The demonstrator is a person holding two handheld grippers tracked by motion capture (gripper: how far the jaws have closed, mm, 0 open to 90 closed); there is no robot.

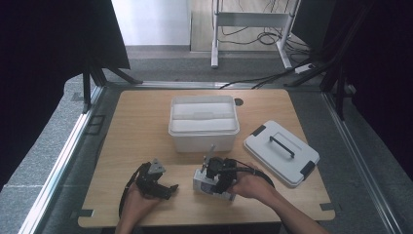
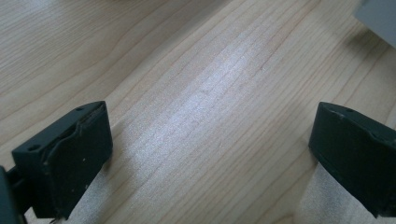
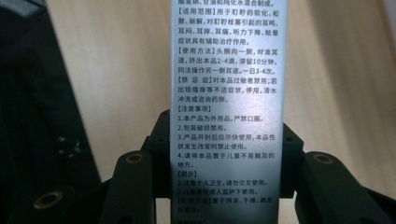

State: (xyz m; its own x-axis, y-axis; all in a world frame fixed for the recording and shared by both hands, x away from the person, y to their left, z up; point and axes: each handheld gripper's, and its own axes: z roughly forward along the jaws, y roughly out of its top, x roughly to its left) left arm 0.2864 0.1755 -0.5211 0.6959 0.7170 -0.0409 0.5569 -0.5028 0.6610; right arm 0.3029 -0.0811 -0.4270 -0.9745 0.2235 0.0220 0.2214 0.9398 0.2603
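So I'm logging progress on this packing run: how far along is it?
Done: the lid is off and lies on the table to the right of the open white bin. In hand: the right gripper is shut on a small printed box near the table's front edge. The left gripper rests open over bare wood. Left, probably: putting the box into the bin and refitting the lid.

left black two-jaw gripper — jaws wide apart, low, hand behind | right black two-jaw gripper — jaws clamped on a held item, forearm entering bottom right
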